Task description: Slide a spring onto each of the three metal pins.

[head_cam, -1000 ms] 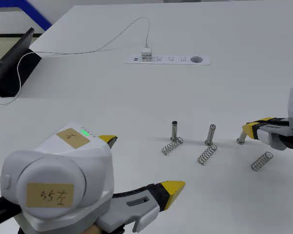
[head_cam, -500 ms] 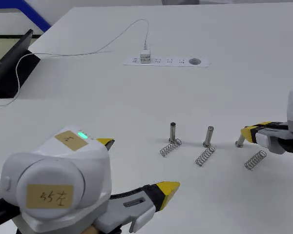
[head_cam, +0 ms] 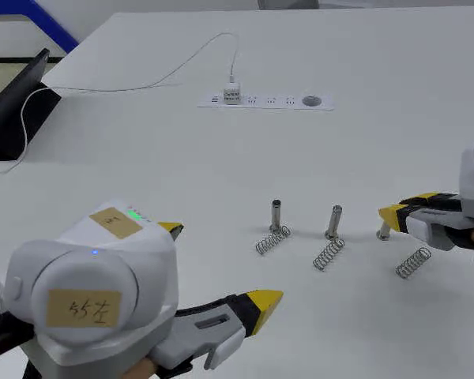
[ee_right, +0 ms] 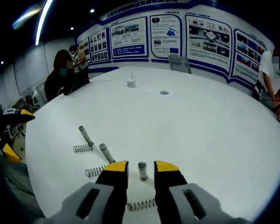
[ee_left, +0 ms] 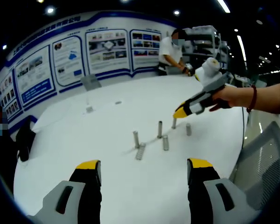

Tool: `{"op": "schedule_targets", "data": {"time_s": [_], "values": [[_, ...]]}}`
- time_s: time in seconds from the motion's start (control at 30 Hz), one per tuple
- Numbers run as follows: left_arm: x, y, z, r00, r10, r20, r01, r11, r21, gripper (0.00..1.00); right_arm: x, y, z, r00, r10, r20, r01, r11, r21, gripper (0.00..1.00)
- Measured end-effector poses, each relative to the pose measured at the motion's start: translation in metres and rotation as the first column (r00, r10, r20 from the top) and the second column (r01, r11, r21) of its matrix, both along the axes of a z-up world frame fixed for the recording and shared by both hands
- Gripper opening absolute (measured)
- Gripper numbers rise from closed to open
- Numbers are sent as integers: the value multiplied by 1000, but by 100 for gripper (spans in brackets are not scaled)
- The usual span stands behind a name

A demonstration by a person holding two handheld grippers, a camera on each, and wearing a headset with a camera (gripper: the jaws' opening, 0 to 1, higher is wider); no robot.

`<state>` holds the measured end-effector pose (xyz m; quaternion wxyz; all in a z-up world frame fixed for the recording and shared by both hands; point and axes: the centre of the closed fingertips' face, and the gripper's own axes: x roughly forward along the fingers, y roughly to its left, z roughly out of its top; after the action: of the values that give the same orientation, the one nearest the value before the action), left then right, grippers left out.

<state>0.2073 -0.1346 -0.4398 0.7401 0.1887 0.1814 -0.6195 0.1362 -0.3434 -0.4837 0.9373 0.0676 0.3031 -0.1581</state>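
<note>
Three short metal pins stand in a row on the white table: left pin [head_cam: 276, 215], middle pin [head_cam: 333, 222], right pin [head_cam: 384, 231]. A loose spring lies in front of each: left spring [head_cam: 272, 240], middle spring [head_cam: 329, 253], right spring [head_cam: 413, 262]. My right gripper [head_cam: 389, 214] reaches in from the right. In the right gripper view its jaws [ee_right: 141, 166] stand slightly apart, straddling the right pin [ee_right: 142, 170] with a gap on both sides. My left gripper [head_cam: 220, 264] hovers wide open and empty, well short of the left pin [ee_left: 136, 138].
A white power strip [head_cam: 265, 101] with a plugged charger and a trailing cable lies at the back. A black device [head_cam: 14, 109] stands at the far left edge. People sit and stand beyond the table [ee_right: 214, 126].
The right gripper has edged a little leftward, its tips now around the right pin. The left gripper has barely moved. The head camera has shifted slightly.
</note>
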Motion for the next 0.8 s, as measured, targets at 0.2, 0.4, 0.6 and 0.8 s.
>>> {"op": "schedule_targets", "data": {"time_s": [0.2,0.4,0.6,0.8], "values": [[6,-7,-8,1000,-22,22,22,1000,16,75,-3,4,9,996,-30,86,26,998,54,31],[13,-19,-21,999,-38,17,37,999,27,70,-9,10,21,986,-38,160,25,997,79,39],[19,-31,-31,998,-57,11,56,998,32,67,-15,17,29,980,-9,200,-5,998,67,44],[22,-41,-46,995,-96,10,96,994,50,59,-19,28,32,973,42,228,-56,997,55,50]]}}
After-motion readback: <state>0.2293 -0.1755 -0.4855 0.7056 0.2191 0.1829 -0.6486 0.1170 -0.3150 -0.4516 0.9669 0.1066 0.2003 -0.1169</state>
